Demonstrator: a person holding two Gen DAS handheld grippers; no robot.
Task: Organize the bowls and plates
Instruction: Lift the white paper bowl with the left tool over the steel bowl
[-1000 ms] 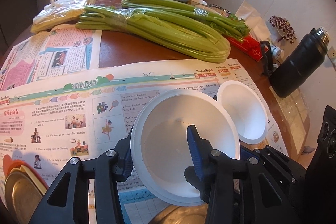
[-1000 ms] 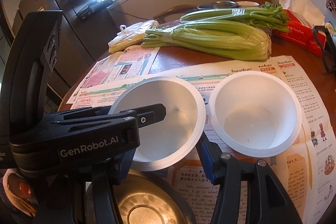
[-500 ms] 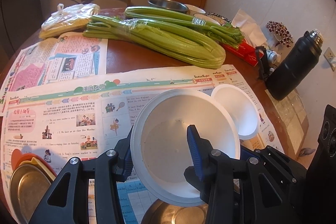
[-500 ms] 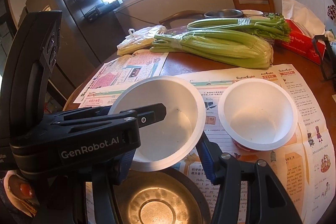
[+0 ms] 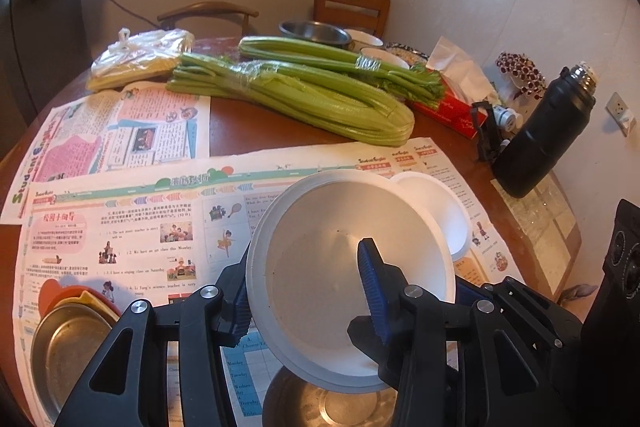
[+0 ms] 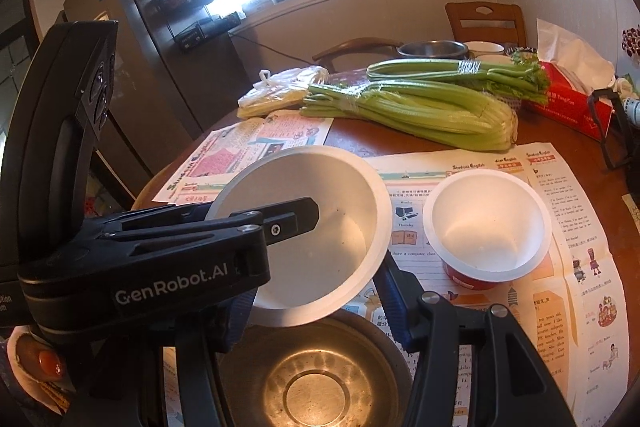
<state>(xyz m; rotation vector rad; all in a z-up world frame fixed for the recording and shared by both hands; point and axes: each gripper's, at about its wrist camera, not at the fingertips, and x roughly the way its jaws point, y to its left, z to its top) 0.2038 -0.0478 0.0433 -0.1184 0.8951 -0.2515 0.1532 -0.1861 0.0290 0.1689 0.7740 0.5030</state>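
Observation:
A large white bowl [image 5: 340, 267] [image 6: 320, 219] hangs tilted above a steel bowl [image 6: 316, 387] [image 5: 320, 403] on the newspaper. My left gripper [image 5: 304, 275] is shut on its near wall, one finger inside and one outside; that inner finger [image 6: 296, 217] shows in the right wrist view. My right gripper [image 6: 320, 307] is shut on the bowl's lower body from outside. A smaller white cup with a red base [image 6: 488, 227] [image 5: 448, 211] stands on the paper to the right. A steel plate [image 5: 68, 347] on orange and yellow plates sits at the near left.
Two celery bundles [image 5: 320, 95] lie across the table's middle, with a plastic bag [image 5: 136, 59] to their left. A black flask [image 5: 540, 143] and a red tissue box [image 5: 452, 111] stand at the right. A steel basin [image 5: 312, 31] and chairs are at the back.
Both grippers have risen with the white bowl held between them. The steel bowl under it shows more, and the small cup and table look farther away.

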